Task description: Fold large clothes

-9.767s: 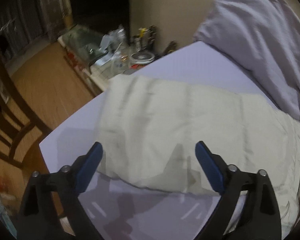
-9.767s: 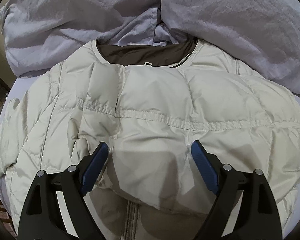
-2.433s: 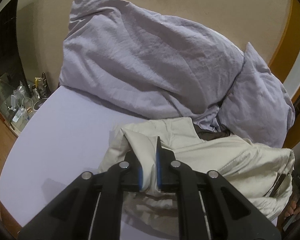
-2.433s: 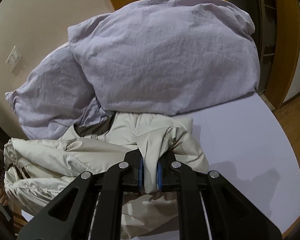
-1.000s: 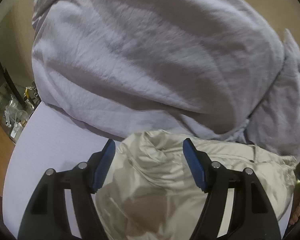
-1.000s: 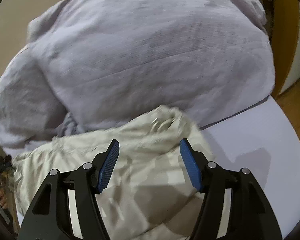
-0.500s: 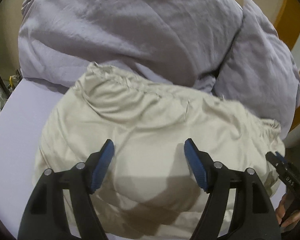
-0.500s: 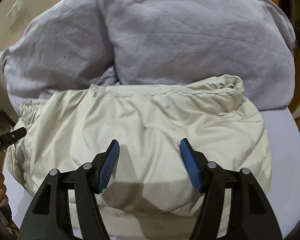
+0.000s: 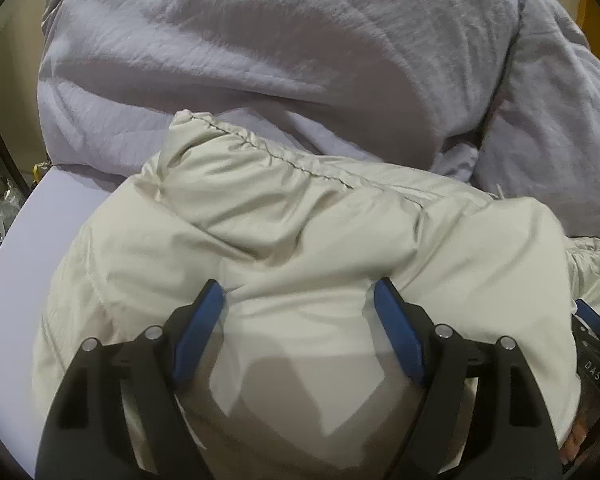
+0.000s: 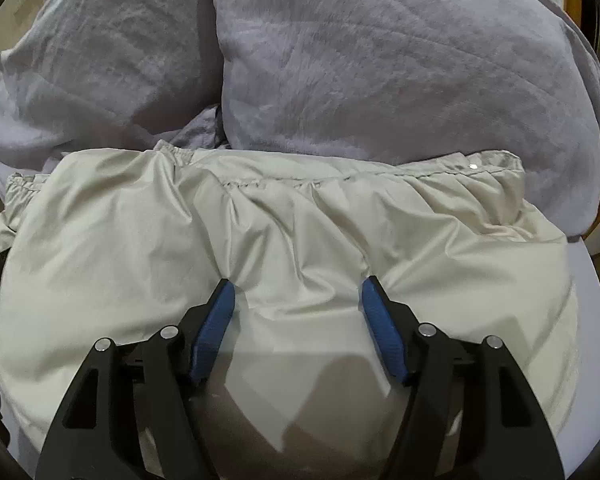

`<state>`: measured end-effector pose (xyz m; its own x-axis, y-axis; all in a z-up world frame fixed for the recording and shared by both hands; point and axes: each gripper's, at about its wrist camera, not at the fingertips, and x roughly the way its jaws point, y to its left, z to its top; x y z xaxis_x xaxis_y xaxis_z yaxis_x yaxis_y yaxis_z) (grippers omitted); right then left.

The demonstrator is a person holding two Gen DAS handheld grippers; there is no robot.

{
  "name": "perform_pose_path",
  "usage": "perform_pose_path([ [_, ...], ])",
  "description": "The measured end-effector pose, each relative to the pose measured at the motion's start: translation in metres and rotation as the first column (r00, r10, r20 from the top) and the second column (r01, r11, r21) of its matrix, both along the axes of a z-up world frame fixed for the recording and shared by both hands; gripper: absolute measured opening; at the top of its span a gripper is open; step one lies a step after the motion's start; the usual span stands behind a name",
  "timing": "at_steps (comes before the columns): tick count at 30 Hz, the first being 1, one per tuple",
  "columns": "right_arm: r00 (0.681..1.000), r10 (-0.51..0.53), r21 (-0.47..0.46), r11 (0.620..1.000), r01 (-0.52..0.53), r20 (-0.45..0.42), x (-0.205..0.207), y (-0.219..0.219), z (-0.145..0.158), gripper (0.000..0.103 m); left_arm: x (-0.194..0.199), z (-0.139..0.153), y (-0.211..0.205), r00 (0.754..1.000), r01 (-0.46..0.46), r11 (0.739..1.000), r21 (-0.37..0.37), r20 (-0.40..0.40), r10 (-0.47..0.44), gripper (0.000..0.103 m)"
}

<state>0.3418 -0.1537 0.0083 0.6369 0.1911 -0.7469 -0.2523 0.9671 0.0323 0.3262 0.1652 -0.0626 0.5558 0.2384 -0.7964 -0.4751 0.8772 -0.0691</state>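
The cream puffer jacket [image 9: 284, 248] lies folded into a bulky bundle on the bed [image 9: 32, 232], filling the lower and middle part of both frames. Its gathered, stitched hem runs across the top of the bundle, just against the lilac pillows [image 10: 380, 60] that fill the upper half of each view.

The left hand-held gripper [image 9: 298, 292] sits at the bottom centre of its frame with its blue-padded fingers [image 9: 204, 320] spread wide apart, their tips pressing into the jacket's puffy top, which creases around them. They clamp nothing.

The right hand-held gripper [image 10: 296, 284] is posed the same way at the bottom centre of its own frame: jaws wide apart, blue tips resting on the fabric, with wrinkles fanning out from each tip.

At the right edge of the left view, part of the right hand-held gripper shows beside the bundle. A strip of lilac sheet shows at the left edge there.
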Motion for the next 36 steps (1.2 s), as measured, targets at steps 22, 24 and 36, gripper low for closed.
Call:
perform_pose_path([
  [22, 0.998, -0.039, 0.028, 0.999, 0.037, 0.053, 0.063, 0.021, -0.04, 0.075, 0.034, -0.028, 0.023, 0.999, -0.045, 0.998, 0.044, 0.013, 0.044, 0.085],
  [24, 0.998, -0.042, 0.026, 0.999, 0.041, 0.054, 0.065, 0.019, -0.044, 0.075, 0.035, -0.029, 0.024, 0.999, -0.047, 0.998, 0.046, 0.011, 0.047, 0.085],
  [36, 0.998, -0.068, 0.018, 0.998, 0.068, 0.0, 0.063, 0.017, -0.024, 0.077, 0.042, -0.013, 0.007, 0.999, -0.033, 0.999, 0.028, -0.019, 0.034, 0.084],
])
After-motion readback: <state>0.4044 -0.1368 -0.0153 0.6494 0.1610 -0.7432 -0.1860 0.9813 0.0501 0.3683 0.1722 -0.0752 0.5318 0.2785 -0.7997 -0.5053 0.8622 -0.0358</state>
